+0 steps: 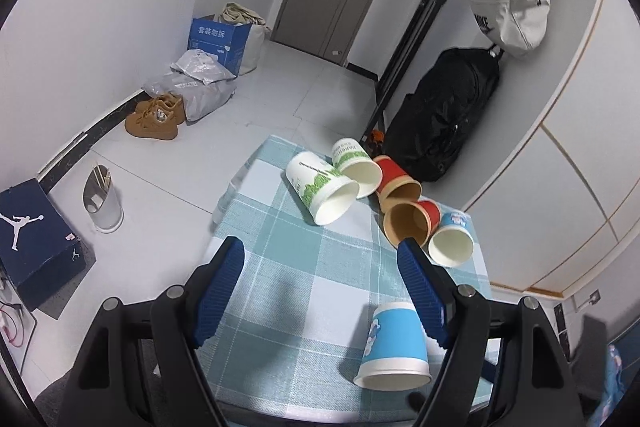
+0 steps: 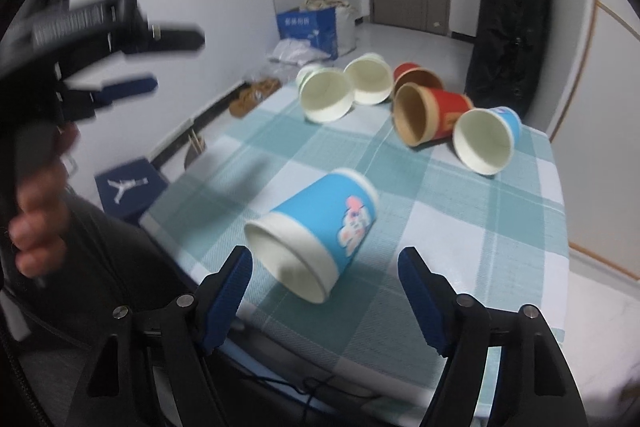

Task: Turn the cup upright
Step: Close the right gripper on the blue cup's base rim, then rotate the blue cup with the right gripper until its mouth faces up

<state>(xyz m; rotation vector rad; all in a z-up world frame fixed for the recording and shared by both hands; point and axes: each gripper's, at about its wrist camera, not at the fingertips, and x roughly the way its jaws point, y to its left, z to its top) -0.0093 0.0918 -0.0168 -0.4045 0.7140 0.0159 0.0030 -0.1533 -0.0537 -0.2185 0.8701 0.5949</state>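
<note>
The right gripper (image 2: 324,267) is nearest, low over the near edge of the table (image 2: 460,227). Its two blue jaws are wide apart and hold nothing. Right in front of it, just past the tips, lies the blue cup (image 2: 320,227). It is on its side on the checked cloth, near the front edge of the table. Its open mouth faces near and a bit left, toward the gripper. Its closed bottom points far and right. So its long line runs from near-left to far-right, and it lies almost flat (the picture is a little blurry here, so I cannot tell if it is rocking).

The left gripper (image 1: 320,283) is higher up, over the left part of the table. Its jaws are wide apart too, and empty. In its view the blue cup (image 1: 394,345) sits just beside its right jaw, not between the jaws.

Farther back are five more cups, all tipped over in a bunch: two green-and-white cups (image 2: 344,91), two red cups (image 2: 432,107) and a second blue cup (image 2: 486,139) at the far right.

I think the job has only just begun. No cup stands up. The near cup has not been grabbed yet, so the grab, the turn and the set-down are all still left.
</note>
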